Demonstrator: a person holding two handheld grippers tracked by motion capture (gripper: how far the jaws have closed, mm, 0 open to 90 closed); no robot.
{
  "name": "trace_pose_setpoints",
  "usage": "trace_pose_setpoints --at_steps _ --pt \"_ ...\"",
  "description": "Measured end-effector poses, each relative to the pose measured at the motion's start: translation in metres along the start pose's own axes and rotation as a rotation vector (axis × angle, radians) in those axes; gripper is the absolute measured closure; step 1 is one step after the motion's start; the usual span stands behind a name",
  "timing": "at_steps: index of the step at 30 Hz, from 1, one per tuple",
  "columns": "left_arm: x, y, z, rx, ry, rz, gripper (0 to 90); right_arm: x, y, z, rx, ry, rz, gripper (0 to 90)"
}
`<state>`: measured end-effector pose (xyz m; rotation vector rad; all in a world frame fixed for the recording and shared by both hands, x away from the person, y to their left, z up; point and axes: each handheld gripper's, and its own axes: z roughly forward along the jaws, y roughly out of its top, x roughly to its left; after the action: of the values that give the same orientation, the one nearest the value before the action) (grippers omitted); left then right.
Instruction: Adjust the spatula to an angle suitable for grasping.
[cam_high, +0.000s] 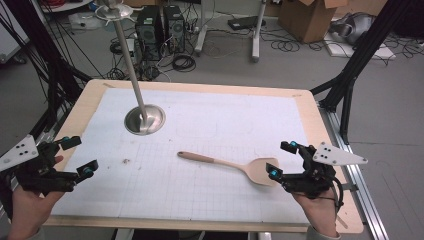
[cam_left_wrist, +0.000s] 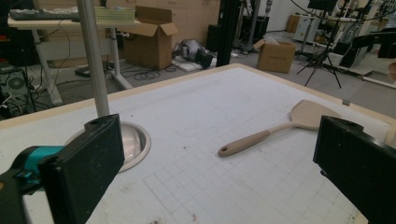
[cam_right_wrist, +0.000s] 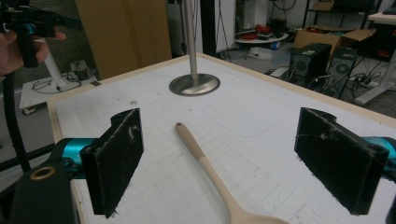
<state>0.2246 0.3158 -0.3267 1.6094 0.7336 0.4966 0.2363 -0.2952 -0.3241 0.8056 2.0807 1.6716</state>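
Spatula (cam_high: 225, 165) matt, smooth, wood-like; stand base (cam_high: 145, 120) glossy metal; mat (cam_high: 200, 200) matt white, gridded

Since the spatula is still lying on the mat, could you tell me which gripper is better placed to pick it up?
Right, probably: the right gripper stands open beside the spatula blade; the left gripper is farther off.

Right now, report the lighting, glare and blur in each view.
High view: even room light, soft blur overall, faint glare on the metal stand base. Left gripper view: near jaws blurred, spatula fairly sharp. Right gripper view: jaws fairly crisp, the spatula's handle sharp, background shelves soft; weak shadows on the table mat.
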Motion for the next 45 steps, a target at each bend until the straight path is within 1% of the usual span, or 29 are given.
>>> trace_pose_setpoints --at_steps 5,10,14,16,18,21,23,25,27,29,33,36,37,38,40,41,42,45 --pt "0.000 -0.001 0.000 0.002 0.000 -0.003 2.3 -0.001 -0.001 0.000 -0.009 0.001 0.017 14.8" --pt "0.001 -0.001 -0.001 0.002 0.001 -0.004 2.3 -0.002 -0.003 0.005 -0.006 0.020 0.038 14.8" --pt "0.001 -0.001 -0.002 0.001 -0.002 -0.010 2.3 -0.002 -0.004 0.015 0.004 0.037 0.029 14.8" --pt "0.001 0.000 -0.003 -0.008 -0.018 -0.018 2.3 -0.001 -0.005 0.022 0.021 0.054 0.032 14.8" --pt "0.000 0.001 -0.003 -0.010 -0.015 -0.009 2.3 0.000 -0.006 0.029 0.037 0.066 0.024 14.9" --pt "0.000 0.000 -0.004 -0.006 -0.007 -0.011 2.3 0.002 -0.007 0.041 0.062 0.079 0.009 15.3" --pt "0.000 0.000 -0.004 0.003 0.005 -0.008 2.3 0.003 -0.009 0.049 0.083 0.087 0.007 17.8" --pt "-0.001 -0.001 -0.005 0.018 0.018 0.004 2.3 0.003 -0.011 0.056 0.099 0.095 0.004 20.4" --pt "-0.001 -0.001 -0.005 0.025 0.023 0.010 2.3 0.003 -0.012 0.062 0.112 0.107 0.017 21.1" --pt "-0.001 -0.002 -0.006 0.028 0.026 0.008 2.3 0.003 -0.014 0.068 0.122 0.123 0.023 24.4" --pt "0.000 -0.004 -0.008 0.033 0.037 0.004 2.3 0.001 -0.016 0.078 0.147 0.140 0.016 29.1" --pt "0.000 -0.005 -0.009 0.035 0.042 0.003 2.3 0.001 -0.017 0.083 0.167 0.147 0.015 34.2" --pt "0.000 -0.005 -0.010 0.035 0.045 0.000 2.3 0.001 -0.017 0.083 0.167 0.147 0.015 34.2" --pt "0.000 -0.006 -0.011 0.036 0.049 -0.001 2.3 0.001 -0.018 0.086 0.177 0.149 0.012 38.2" --pt "0.000 -0.006 -0.012 0.038 0.051 -0.001 2.3 0.000 -0.018 0.088 0.186 0.150 0.011 41.4" --pt "0.000 -0.006 -0.012 0.038 0.051 -0.001 2.3 0.000 -0.018 0.088 0.186 0.150 0.011 41.4" --pt "0.000 -0.007 -0.013 0.039 0.054 -0.001 2.3 0.000 -0.019 0.091 0.197 0.149 0.006 45.0" --pt "0.001 -0.008 -0.013 0.038 0.053 -0.005 2.3 0.000 -0.021 0.096 0.216 0.153 0.002 50.3"
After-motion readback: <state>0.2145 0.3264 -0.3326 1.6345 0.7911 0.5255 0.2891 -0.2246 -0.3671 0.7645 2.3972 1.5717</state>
